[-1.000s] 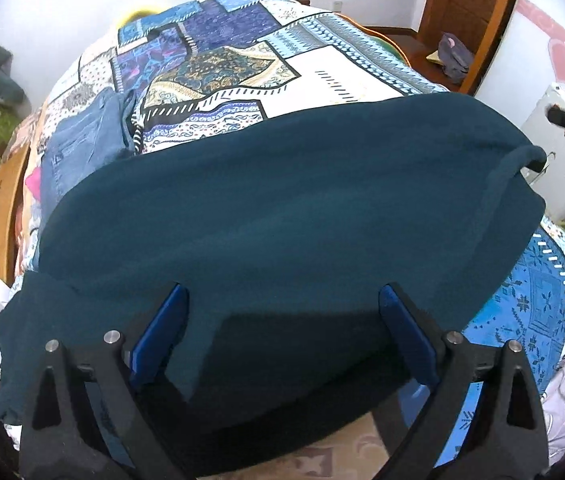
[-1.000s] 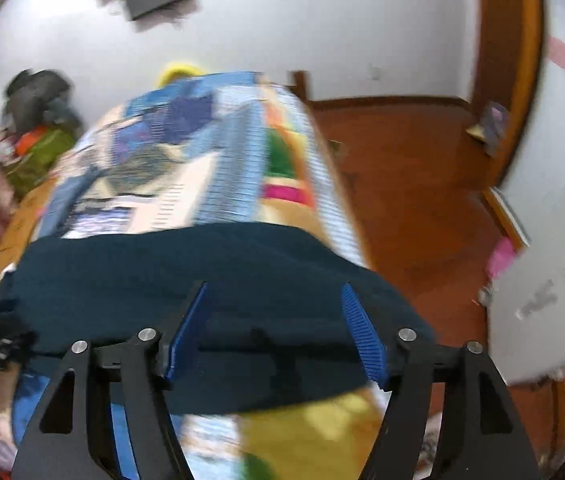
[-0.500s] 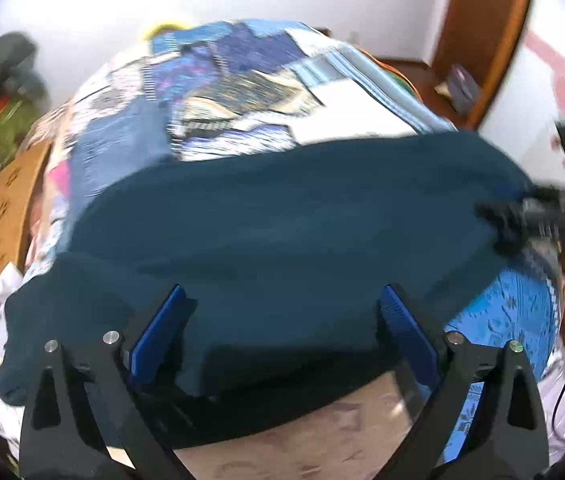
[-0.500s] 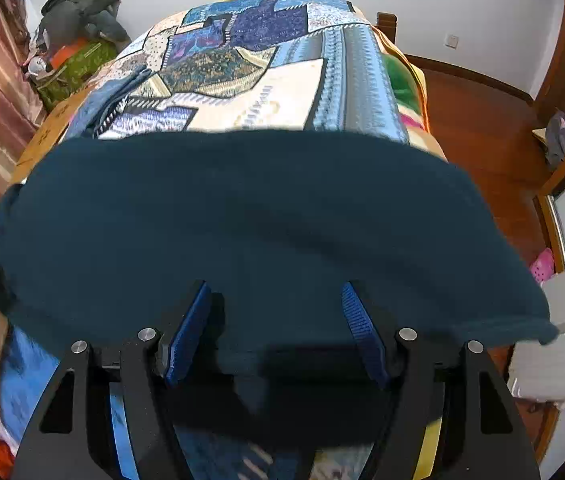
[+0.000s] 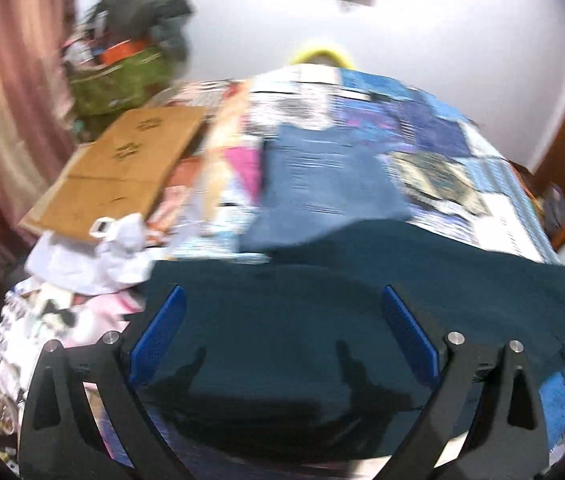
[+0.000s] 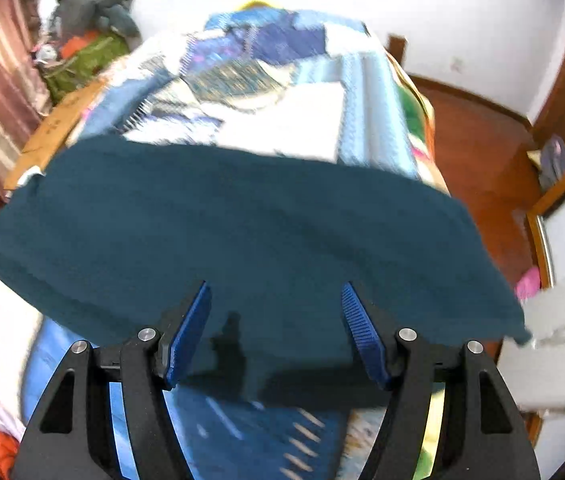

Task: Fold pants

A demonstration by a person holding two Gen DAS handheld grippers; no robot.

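Left gripper swings leftward, right gripper steadies; both spread wide over the teal pants.

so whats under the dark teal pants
The teal pants lie on the patchwork quilt, overlapping the near end of folded blue jeans. What sits beneath their middle is covered.

matt teal cloth pants
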